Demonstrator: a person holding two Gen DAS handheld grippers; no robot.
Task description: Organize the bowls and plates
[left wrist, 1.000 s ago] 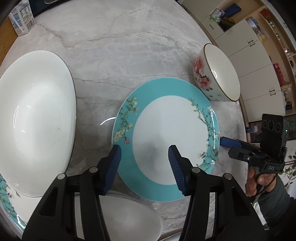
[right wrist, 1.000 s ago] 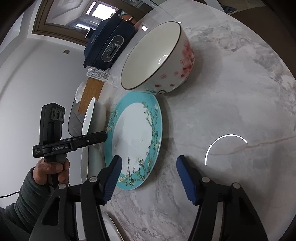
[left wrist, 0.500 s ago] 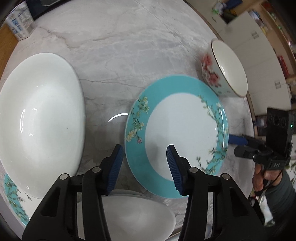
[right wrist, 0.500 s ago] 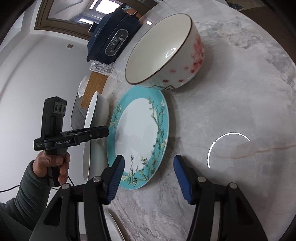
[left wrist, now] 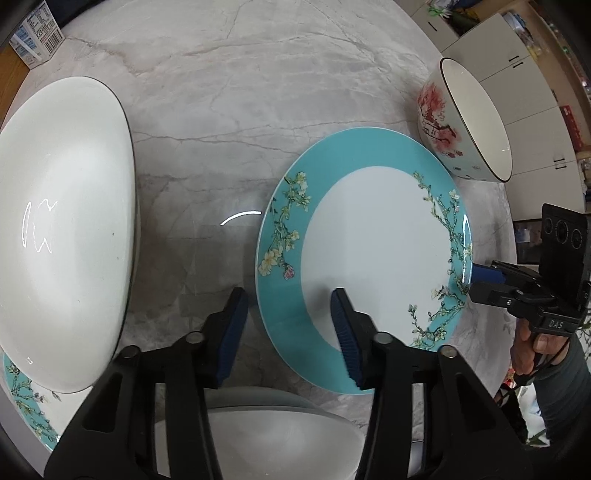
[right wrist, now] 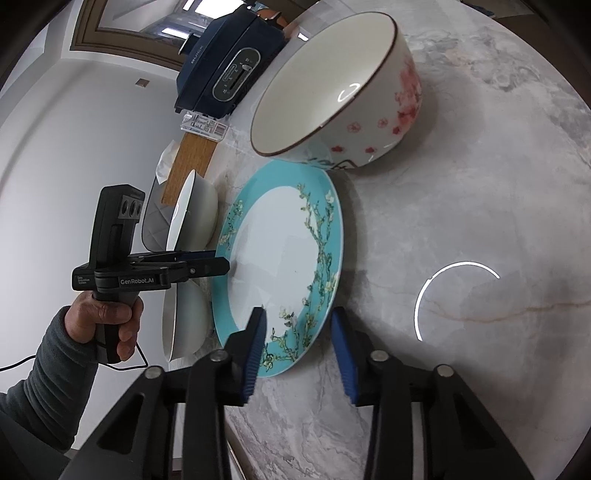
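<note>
A teal-rimmed plate with flower sprigs (left wrist: 373,254) lies flat on the marble table (left wrist: 229,103). My left gripper (left wrist: 288,321) is open, its jaws either side of the plate's near-left rim. My right gripper (right wrist: 299,332) is open, its jaws either side of the plate's (right wrist: 280,254) opposite rim. A white bowl with red blossoms (left wrist: 469,122) stands just beyond the plate. A large white bowl (left wrist: 55,229) sits on a second teal plate (left wrist: 26,402) at the left. Another white bowl (left wrist: 266,439) lies under my left gripper.
A small carton (left wrist: 35,35) stands at the table's far left edge. A dark blue appliance (right wrist: 229,62), a wooden board (right wrist: 192,162) and a grey mat (right wrist: 157,218) lie beyond the plates in the right wrist view. White cabinets (left wrist: 535,122) stand behind the table.
Both grippers have moved in toward the teal plate from opposite sides; their jaws now straddle its rim. Both stay open. The dishes have not moved.
</note>
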